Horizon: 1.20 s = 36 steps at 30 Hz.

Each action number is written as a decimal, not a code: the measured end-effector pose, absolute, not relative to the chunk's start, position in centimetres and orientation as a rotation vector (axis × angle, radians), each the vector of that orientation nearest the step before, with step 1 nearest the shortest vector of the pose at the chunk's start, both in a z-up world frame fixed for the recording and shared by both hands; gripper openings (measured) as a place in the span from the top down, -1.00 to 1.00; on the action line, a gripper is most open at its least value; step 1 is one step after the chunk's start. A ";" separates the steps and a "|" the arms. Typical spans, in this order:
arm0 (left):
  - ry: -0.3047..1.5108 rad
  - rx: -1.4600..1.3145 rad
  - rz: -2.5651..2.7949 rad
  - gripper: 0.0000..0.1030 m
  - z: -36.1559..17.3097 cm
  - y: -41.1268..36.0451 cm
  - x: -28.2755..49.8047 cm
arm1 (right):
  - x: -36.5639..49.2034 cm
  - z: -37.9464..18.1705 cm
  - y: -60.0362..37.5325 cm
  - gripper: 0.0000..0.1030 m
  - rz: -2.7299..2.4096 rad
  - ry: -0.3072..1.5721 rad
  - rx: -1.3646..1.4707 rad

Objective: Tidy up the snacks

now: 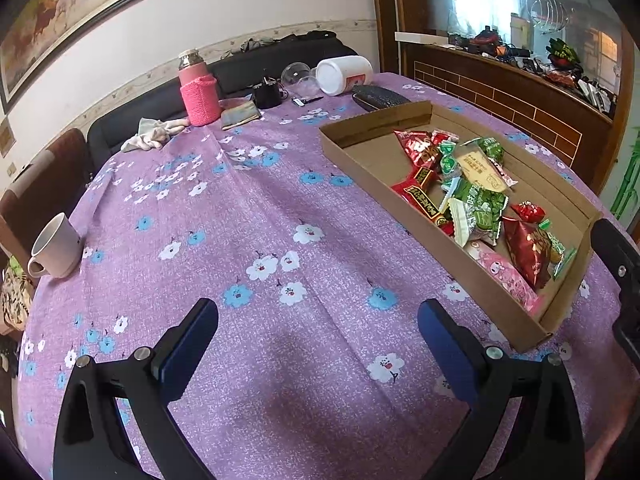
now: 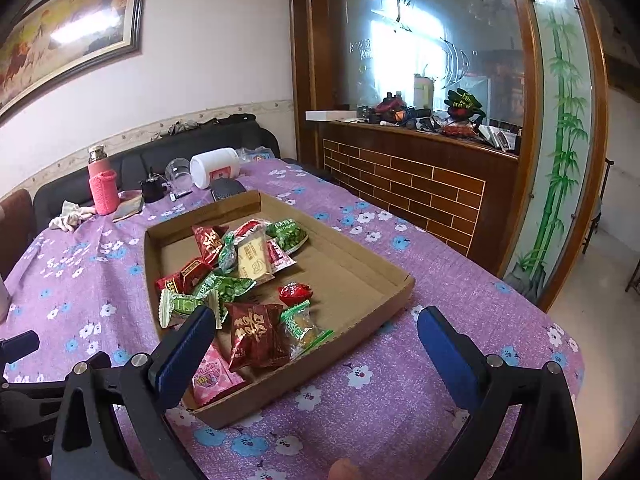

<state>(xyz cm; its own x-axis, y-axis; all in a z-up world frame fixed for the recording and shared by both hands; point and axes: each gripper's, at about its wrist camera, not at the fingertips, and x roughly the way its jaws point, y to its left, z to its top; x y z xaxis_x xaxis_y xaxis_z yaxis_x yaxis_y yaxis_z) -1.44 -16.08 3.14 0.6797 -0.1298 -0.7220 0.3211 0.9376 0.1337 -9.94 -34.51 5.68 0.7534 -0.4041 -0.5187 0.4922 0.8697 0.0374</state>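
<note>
- Snacks (image 2: 240, 280) in wrappers of red, green, pink and pale yellow, which we find piled inside a shallow cardboard tray (image 2: 360, 280); the heap fills the tray's near and middle part, and its far end is bare.
- We see the tray lying flat on the surface, which is covered by a purple cloth (image 1: 260, 240) printed with white and blue flowers.
- We read the left gripper (image 1: 318, 320) as wide open and empty, poised over bare cloth with the tray (image 1: 400, 224) just beside its right finger.
- We read the right gripper (image 2: 316, 328) as spread equally wide, gripping nothing; its left finger (image 2: 188, 344) overlaps the tray's near corner in view, above a pink packet (image 2: 212, 376) and beside a dark red packet (image 2: 256, 332), while its right finger stands over cloth outside the tray.
- At the far end of the surface we note a pink bottle (image 1: 198, 88) in a knitted sleeve, a white jar (image 1: 344, 74) on its side, a clear cup (image 1: 298, 76) and a crumpled rag (image 1: 154, 134).
- A white mug (image 1: 56, 248) stands at the left edge in the left wrist view.
</note>
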 end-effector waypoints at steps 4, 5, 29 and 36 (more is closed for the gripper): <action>0.805 0.262 -0.273 -0.94 3.0 -16.2 -1.3 | -9.6 5.6 -34.3 -0.98 -0.489 0.542 0.161; 0.807 0.260 -0.276 -0.94 3.0 -16.2 -1.3 | -9.5 5.5 -34.3 -0.98 -0.488 0.546 0.157; 0.818 0.243 -0.264 -0.94 3.0 -15.9 -1.3 | -9.0 5.4 -34.0 -0.98 -0.475 0.567 0.145; 0.812 0.250 -0.252 -0.94 3.0 -15.8 -1.3 | -9.0 5.4 -34.1 -0.98 -0.474 0.570 0.152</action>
